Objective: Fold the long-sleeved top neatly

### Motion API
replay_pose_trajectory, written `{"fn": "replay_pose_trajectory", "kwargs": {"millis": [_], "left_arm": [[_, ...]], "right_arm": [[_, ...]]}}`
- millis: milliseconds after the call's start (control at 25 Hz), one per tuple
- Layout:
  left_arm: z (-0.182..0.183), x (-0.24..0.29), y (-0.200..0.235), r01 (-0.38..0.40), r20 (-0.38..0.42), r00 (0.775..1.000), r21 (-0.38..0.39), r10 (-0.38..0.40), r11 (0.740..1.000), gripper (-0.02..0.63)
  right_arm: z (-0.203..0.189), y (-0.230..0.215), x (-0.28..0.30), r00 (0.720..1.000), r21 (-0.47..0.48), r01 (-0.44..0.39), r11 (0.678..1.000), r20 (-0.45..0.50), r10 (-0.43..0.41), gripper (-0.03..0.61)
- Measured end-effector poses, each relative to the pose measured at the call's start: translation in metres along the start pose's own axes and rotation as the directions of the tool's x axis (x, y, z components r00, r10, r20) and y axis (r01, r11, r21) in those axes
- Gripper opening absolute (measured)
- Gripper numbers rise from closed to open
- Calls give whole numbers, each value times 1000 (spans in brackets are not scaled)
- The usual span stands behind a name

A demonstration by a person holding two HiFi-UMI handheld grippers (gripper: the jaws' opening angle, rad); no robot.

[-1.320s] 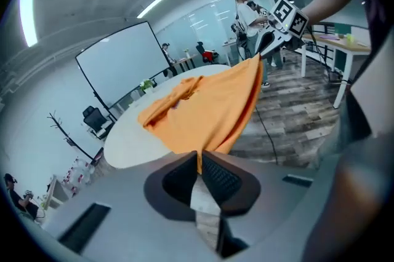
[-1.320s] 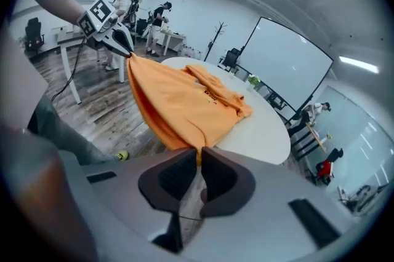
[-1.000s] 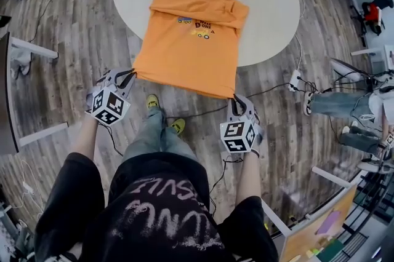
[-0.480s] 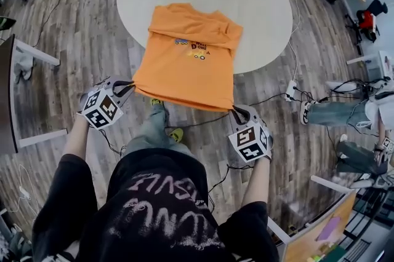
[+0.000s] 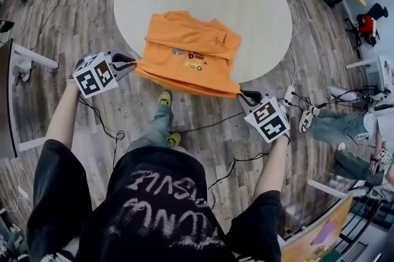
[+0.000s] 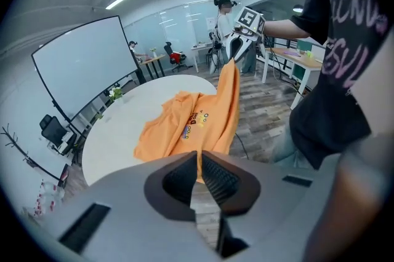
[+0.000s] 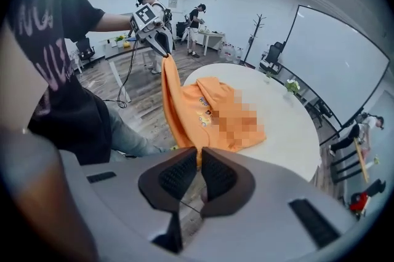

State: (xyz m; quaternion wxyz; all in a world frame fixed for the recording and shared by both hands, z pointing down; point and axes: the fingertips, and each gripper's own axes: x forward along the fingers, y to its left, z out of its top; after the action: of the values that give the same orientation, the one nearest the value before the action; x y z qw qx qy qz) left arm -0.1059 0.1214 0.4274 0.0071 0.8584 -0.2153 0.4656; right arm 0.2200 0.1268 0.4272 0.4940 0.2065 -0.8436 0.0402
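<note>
Left tongs (image 5: 131, 61) and right tongs (image 5: 244, 94) each pinch a hem corner of the orange long-sleeved top (image 5: 188, 51). Over the last second both raised the hanging hem level with the round table's (image 5: 246, 2) near edge. The collar end lies on the table, so the fold-over looks ready.

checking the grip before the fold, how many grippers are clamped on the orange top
2. The left gripper is shut on the orange top's left hem corner, the right gripper on its right hem corner.
</note>
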Motion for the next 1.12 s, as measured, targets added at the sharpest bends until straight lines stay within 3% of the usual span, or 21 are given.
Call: {"fn": "replay_pose_trajectory", "kwargs": {"millis": [240,560,840,1120], "left_arm": [[5,28,58,116,-31,993,-19,-116,993,32],[-3,74,128,225,-76,970,-62,-230,972,32],[-10,118,167,336,-92,934,-92,-344,937,32],[-16,160,191,449,-68,884,-156,-463,880,32]], "right_arm": [[21,-58,25,996,29,-85,996,-34,86,31],[39,-123,77,986,65,-138,988,-89,143,31],[43,-159,115,973,110,-161,981,-148,177,31],[33,-190,145,961,201,-182,963,-171,217,32]]}}
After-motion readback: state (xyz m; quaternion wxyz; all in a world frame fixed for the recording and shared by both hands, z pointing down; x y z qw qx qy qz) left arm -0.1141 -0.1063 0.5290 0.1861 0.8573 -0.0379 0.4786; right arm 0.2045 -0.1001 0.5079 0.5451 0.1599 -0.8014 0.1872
